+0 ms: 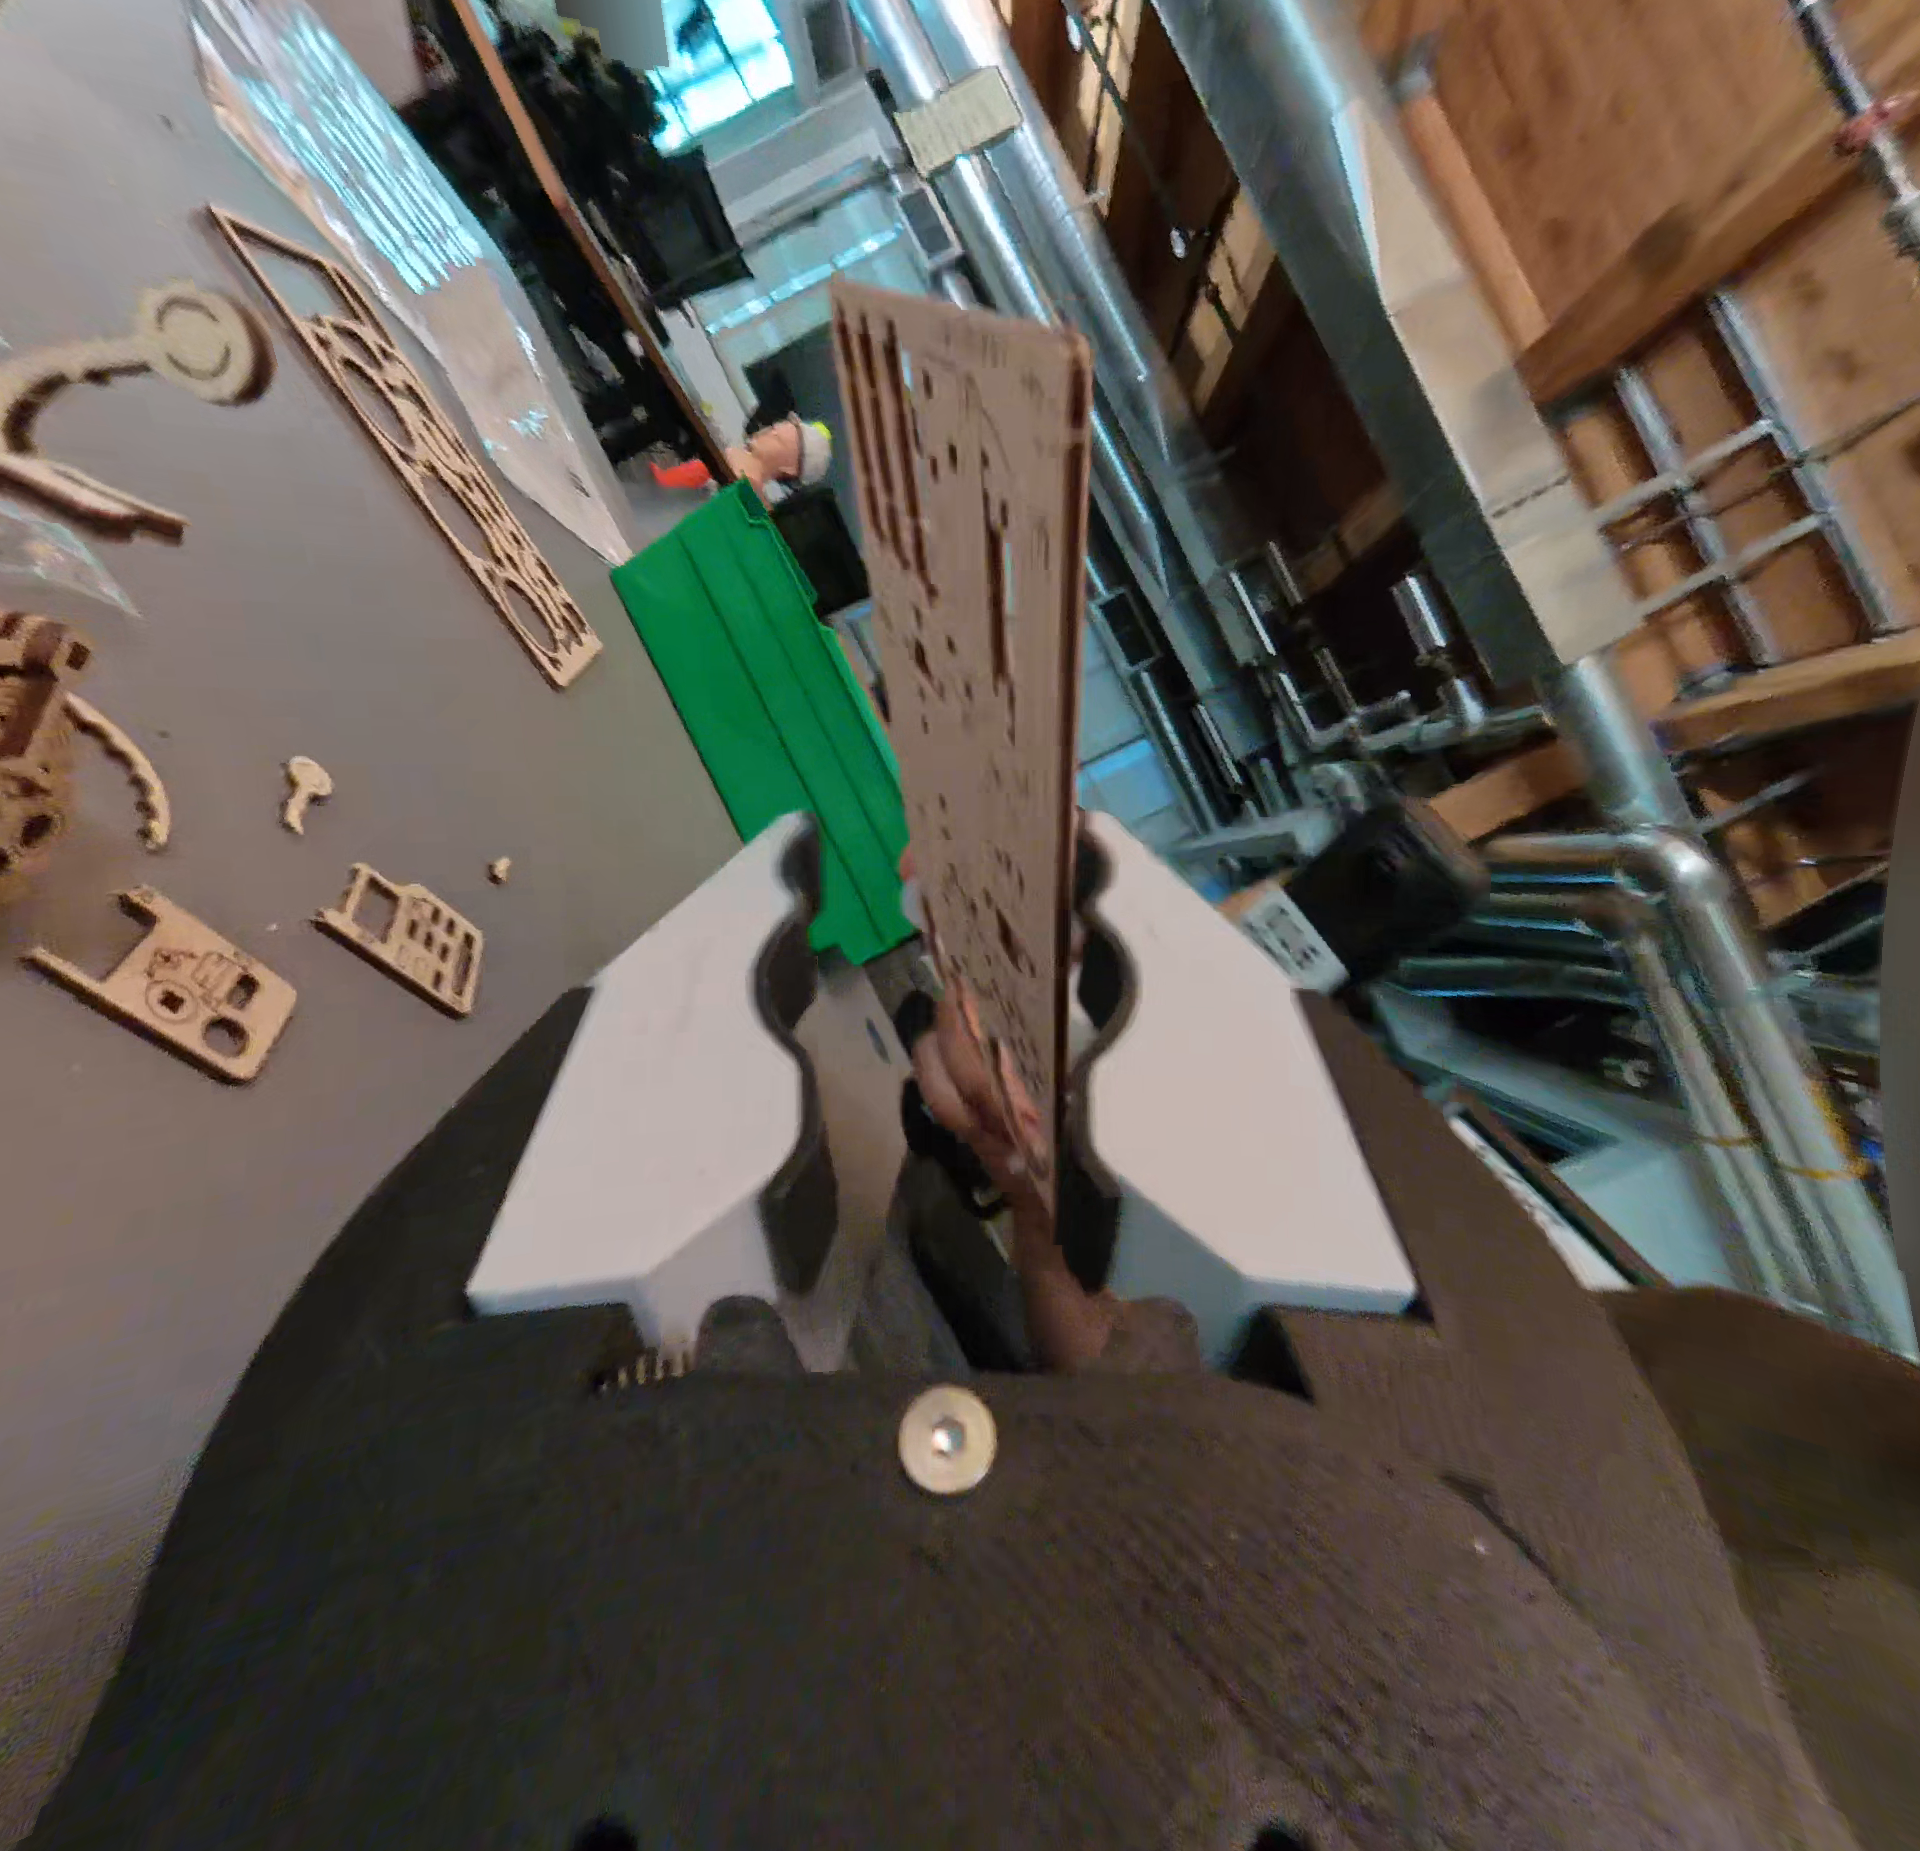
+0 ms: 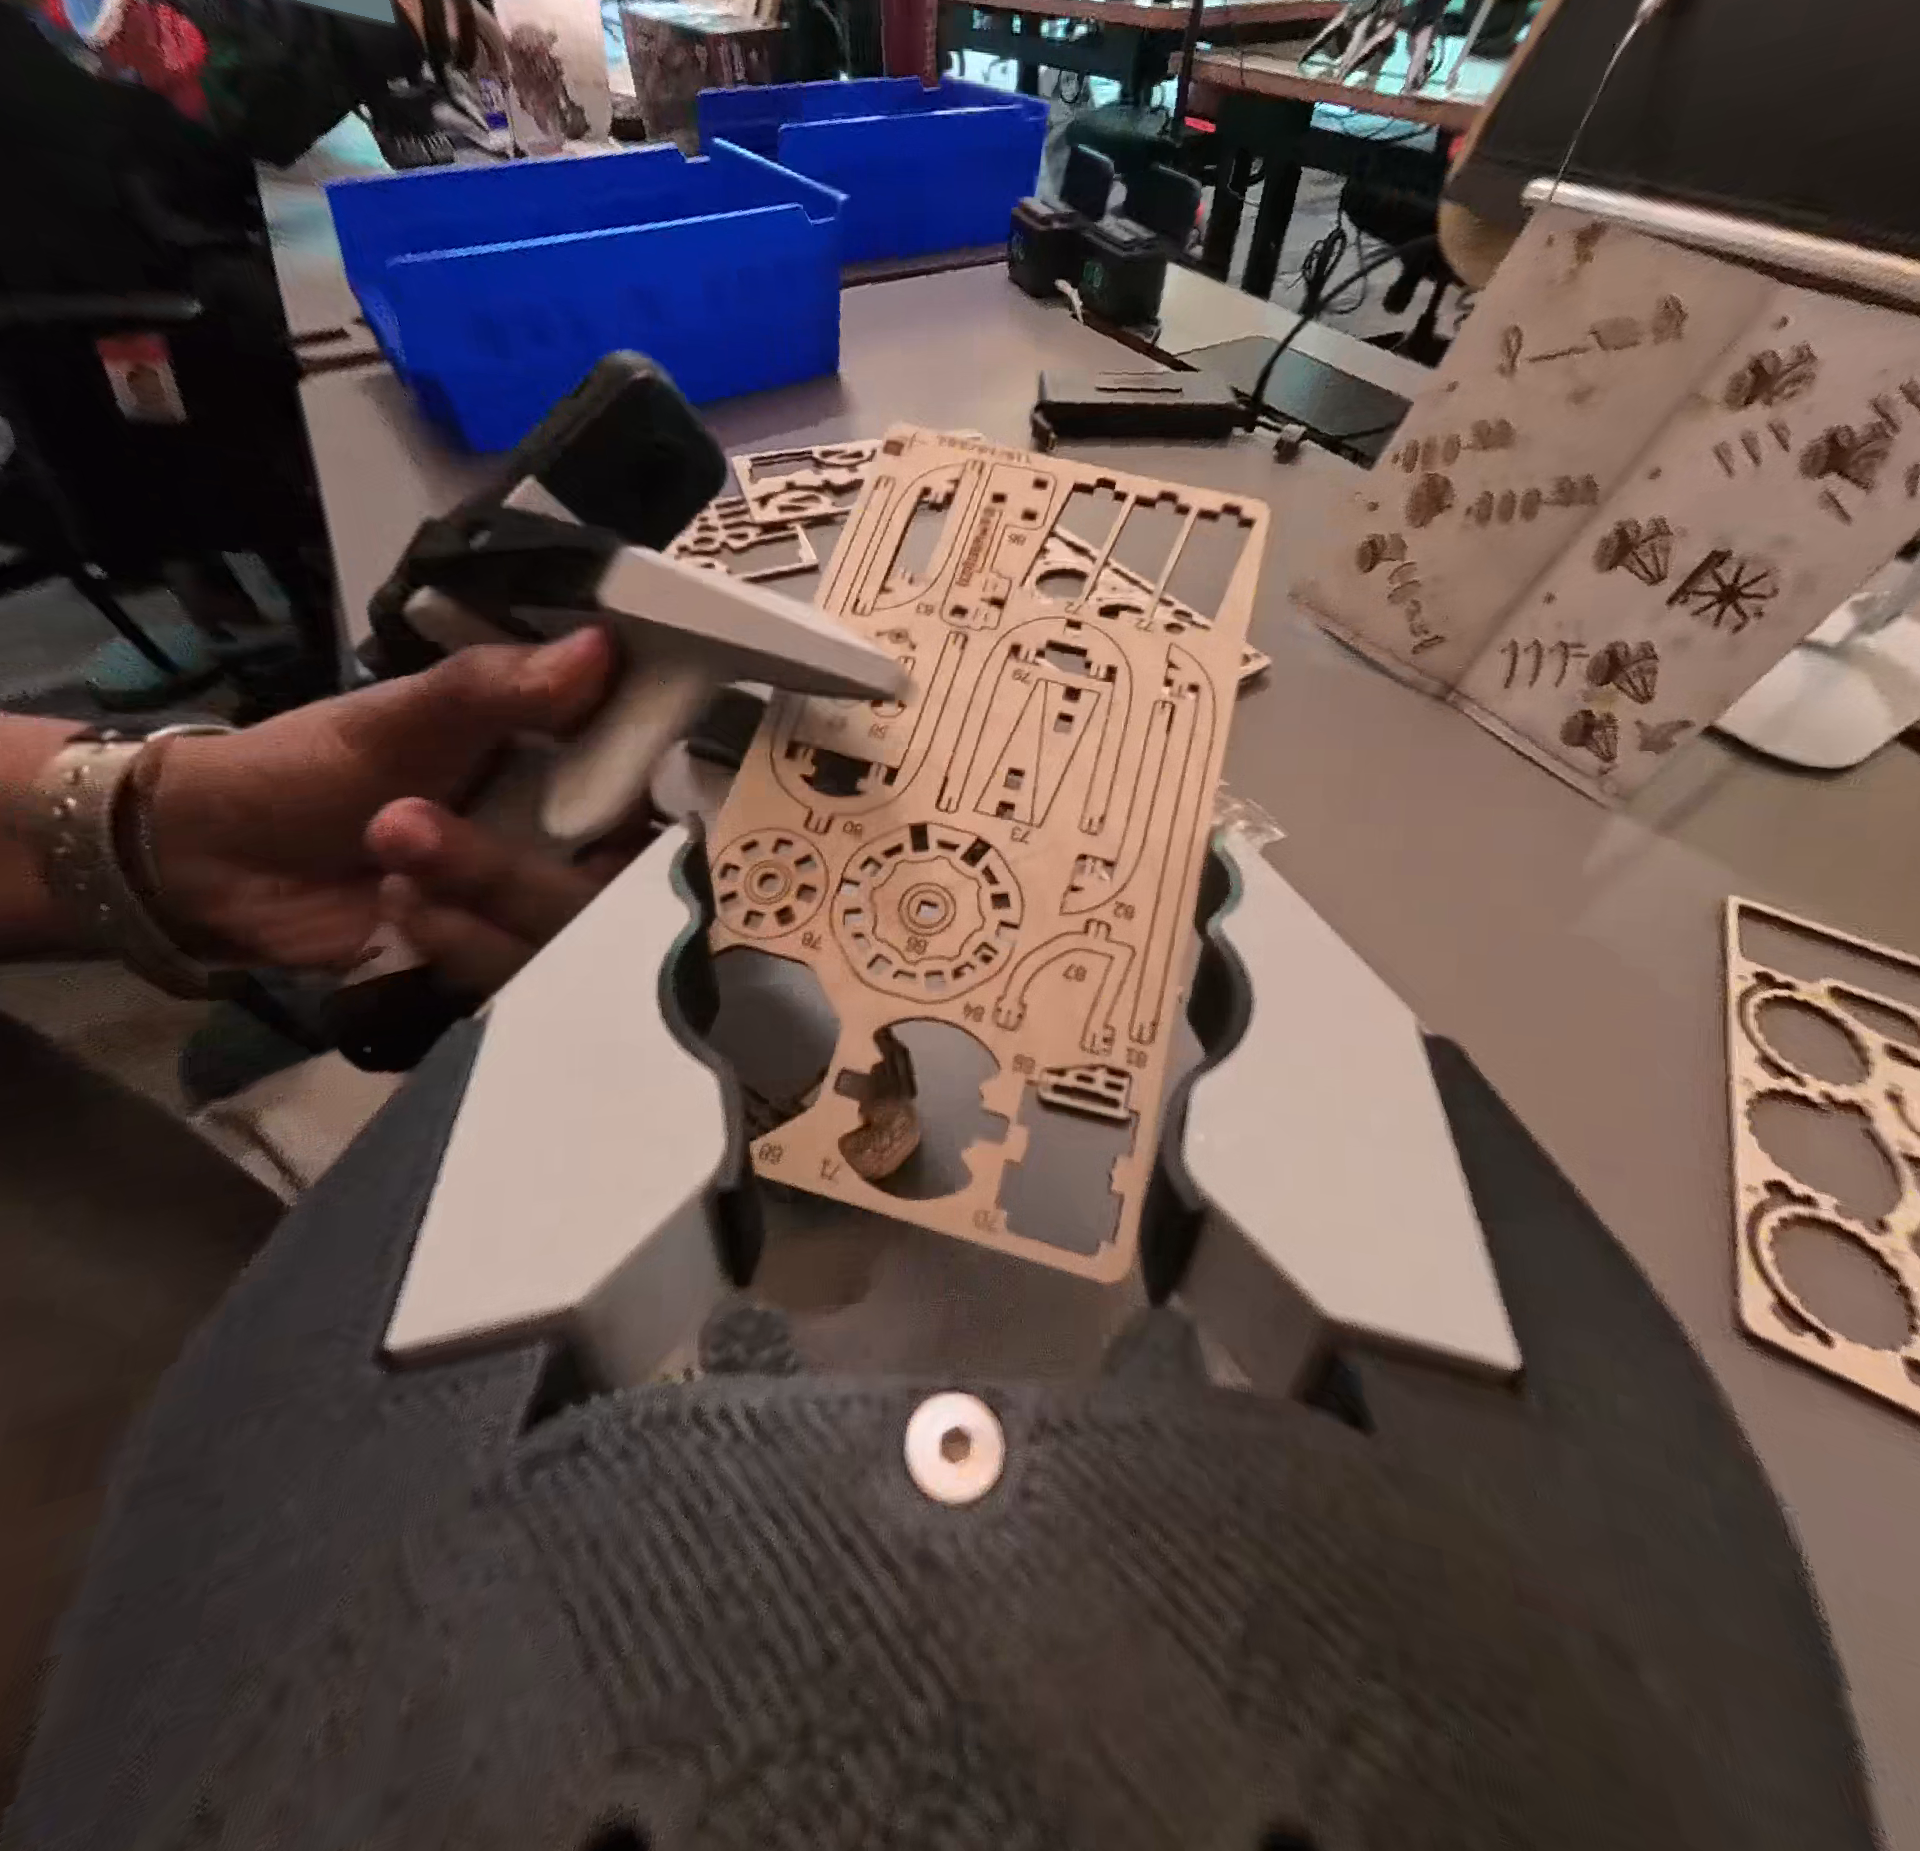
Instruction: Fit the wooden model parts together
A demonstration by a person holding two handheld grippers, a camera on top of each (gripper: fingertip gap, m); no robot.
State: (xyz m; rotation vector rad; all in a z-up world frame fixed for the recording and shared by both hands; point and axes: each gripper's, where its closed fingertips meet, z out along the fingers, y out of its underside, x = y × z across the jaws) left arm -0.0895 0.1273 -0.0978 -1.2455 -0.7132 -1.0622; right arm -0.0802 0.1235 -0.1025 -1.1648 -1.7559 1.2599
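Grey table (image 2: 1455, 866), blue bins (image 2: 613, 274), cut-out wooden sheets (image 2: 1829, 1157) nearby

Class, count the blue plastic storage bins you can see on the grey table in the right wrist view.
2. The nearer blue plastic storage bin stands at the table's far left; the second blue bin sits just behind it, to its right. Others may be hidden behind them.
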